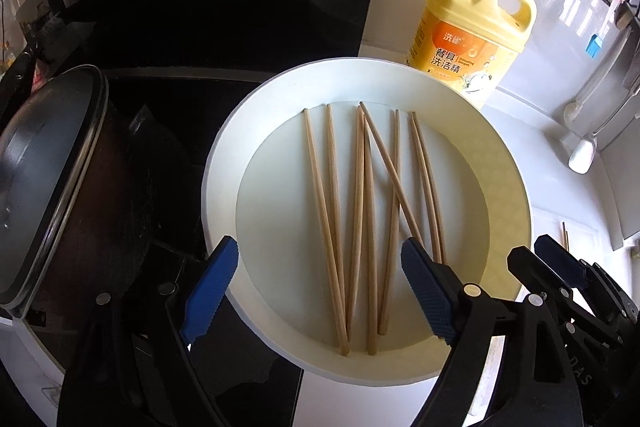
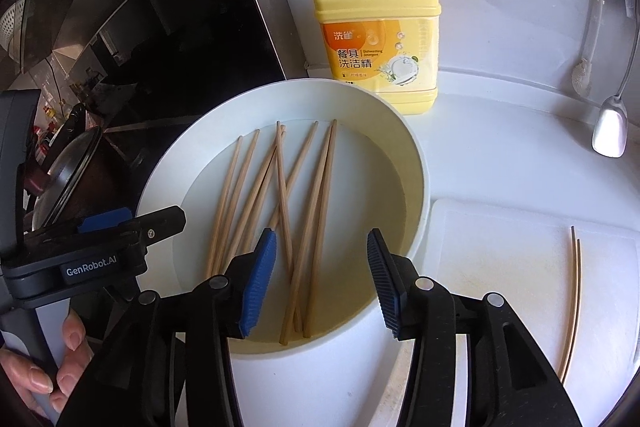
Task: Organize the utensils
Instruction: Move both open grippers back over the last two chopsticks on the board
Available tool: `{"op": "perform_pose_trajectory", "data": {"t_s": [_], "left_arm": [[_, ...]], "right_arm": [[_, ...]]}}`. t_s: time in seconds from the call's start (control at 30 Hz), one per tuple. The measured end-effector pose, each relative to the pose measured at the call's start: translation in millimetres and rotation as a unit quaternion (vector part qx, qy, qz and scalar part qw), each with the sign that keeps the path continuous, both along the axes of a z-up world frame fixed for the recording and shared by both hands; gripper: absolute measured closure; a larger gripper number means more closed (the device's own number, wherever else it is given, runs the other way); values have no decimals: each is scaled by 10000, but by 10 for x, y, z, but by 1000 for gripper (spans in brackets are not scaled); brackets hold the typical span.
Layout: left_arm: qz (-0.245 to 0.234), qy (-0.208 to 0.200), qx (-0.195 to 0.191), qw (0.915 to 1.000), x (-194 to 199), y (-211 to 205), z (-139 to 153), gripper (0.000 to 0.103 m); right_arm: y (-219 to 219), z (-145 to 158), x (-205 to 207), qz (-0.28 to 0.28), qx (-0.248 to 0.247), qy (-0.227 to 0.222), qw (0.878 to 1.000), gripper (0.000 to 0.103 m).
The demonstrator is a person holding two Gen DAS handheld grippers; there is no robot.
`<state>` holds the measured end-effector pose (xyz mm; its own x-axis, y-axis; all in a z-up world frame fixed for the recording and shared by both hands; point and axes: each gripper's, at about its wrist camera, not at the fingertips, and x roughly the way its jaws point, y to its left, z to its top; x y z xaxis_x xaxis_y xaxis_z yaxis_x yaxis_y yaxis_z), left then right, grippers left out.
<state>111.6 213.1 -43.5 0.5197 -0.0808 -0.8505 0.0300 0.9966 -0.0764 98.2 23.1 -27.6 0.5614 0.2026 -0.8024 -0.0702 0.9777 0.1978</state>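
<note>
Blue ribbed pads of the left tool (image 1: 316, 291) fill the foreground of its own view, spread wide and grasping nothing, hanging over the near rim of a white basin (image 1: 224, 163). Wooden chopsticks (image 1: 360, 219) lie loose on the basin floor, mostly lengthwise, with one crossing diagonally over its neighbours.

From the right wrist view, the right tool (image 2: 322, 281) is likewise released, its jaws apart above the basin's (image 2: 416, 163) near right part, over the thick ends of the chopsticks (image 2: 286, 223). Two more chopsticks (image 2: 573, 303) rest side by side on a white cutting board (image 2: 500, 267) just right of the basin.

Behind the basin stands a yellow detergent bottle (image 2: 380, 39) with a white pump, on the white surface (image 2: 500, 139). A lidded pot (image 1: 52, 167) sits at the left on the dark cooktop (image 1: 224, 7).
</note>
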Motion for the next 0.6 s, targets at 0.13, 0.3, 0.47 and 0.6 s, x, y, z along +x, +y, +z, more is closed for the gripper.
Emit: {"op": "perform_pose_trajectory", "data": {"t_s": [0.13, 0.3, 0.47, 0.6], "left_arm": [[14, -113, 44, 9999, -165, -153, 83, 14], [66, -163, 94, 9998, -397, -413, 157, 14], [31, -166, 158, 9997, -641, -785, 185, 14], [-16, -142, 167, 9998, -822, -1079, 182, 13]], "right_arm": [[-187, 38, -178, -39, -17, -40, 10000, 55], [-490, 77, -407, -71, -27, -5, 10000, 54], [-841, 132, -688, -143, -29, -12, 9999, 52], [-1154, 158, -911, -219, -32, -31, 9997, 51]]}}
